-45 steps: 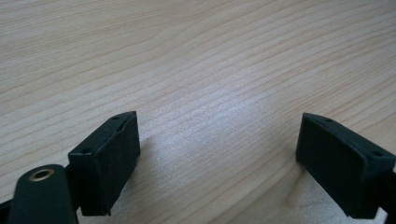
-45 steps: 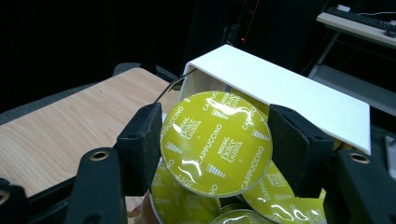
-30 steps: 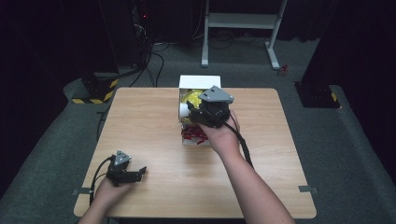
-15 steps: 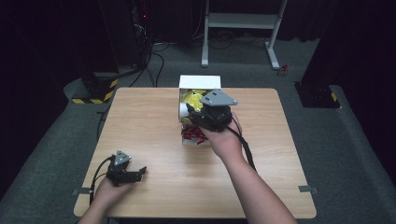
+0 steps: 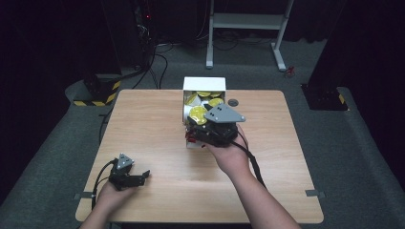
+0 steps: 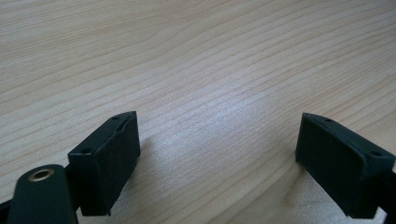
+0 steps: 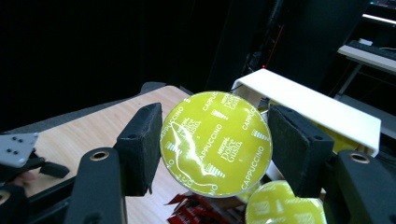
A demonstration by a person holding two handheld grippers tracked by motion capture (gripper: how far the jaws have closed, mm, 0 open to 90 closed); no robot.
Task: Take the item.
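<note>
A yellow-green cappuccino capsule (image 7: 215,142) is clamped between the right gripper's (image 7: 215,149) two black fingers (image 7: 140,147), one pad on each side of its round rim, its printed foil lid facing the gripper's camera. Seen from above, the right gripper (image 5: 213,128) is held over the far middle of the wooden bench (image 5: 143,124), just at the near open end of a white box (image 5: 204,85) that holds more yellow-lidded capsules (image 5: 204,94). The box lies directly beyond the held capsule, so judged from this the capsule is either leaving the box or about to go in, with no gap to cross. A small red wrapper (image 7: 187,210) lies on the bench just below the gripper. The left gripper (image 5: 128,174) rests at the near left of the bench, well apart from the box. Its fingers (image 6: 105,163) stand wide apart with nothing between them, only bare wood grain. The right hand is plainly the nearer one.
</note>
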